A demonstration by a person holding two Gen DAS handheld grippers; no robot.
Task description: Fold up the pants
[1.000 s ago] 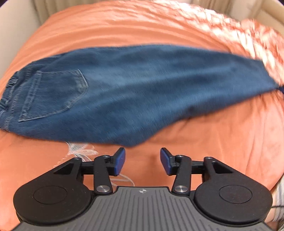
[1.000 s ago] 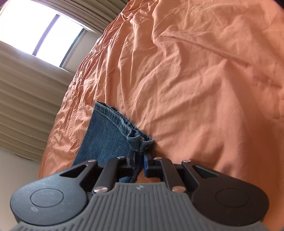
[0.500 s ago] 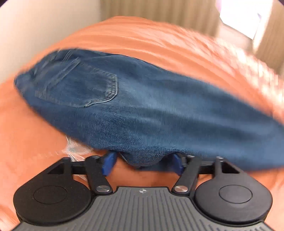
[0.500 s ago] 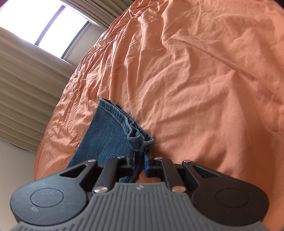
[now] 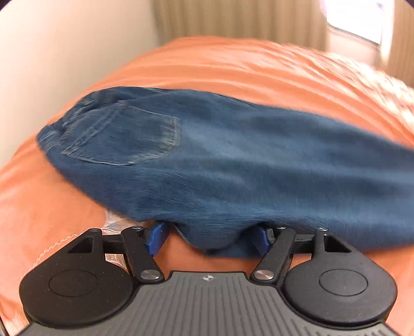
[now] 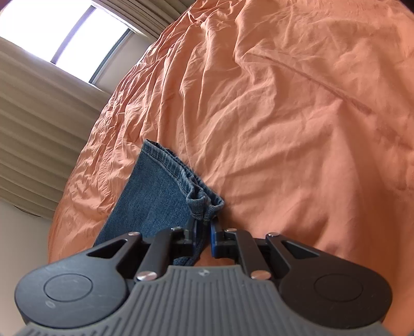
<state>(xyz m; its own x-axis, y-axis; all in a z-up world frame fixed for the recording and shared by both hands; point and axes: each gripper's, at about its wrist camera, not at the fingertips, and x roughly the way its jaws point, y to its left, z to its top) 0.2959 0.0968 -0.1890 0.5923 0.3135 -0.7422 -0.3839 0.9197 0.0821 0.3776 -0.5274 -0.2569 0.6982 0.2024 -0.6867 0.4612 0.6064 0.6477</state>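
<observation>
Dark blue jeans (image 5: 233,160) lie folded lengthwise on the orange bedspread (image 5: 233,67), with the back pocket (image 5: 124,139) and waistband at the left. In the left wrist view my left gripper (image 5: 209,239) stands wide, its blue pads either side of the jeans' crotch point (image 5: 217,237), which hangs between them without being pinched. In the right wrist view my right gripper (image 6: 205,232) is shut on the bunched hem (image 6: 204,204) of the jeans' legs (image 6: 155,196), which run back to the left under the gripper.
A pale wall (image 5: 64,51) borders the bed on the left and beige curtains (image 5: 233,18) hang behind it. A bright window (image 6: 64,31) shows beyond the bed. Wrinkled orange bedspread (image 6: 297,129) spreads ahead of the right gripper. A white stitched patch (image 5: 113,219) lies by the left finger.
My left gripper moved forward and down to the jeans' edge, rolled, and spread its jaws wider around the crotch point. The right gripper kept its hold and stayed put.
</observation>
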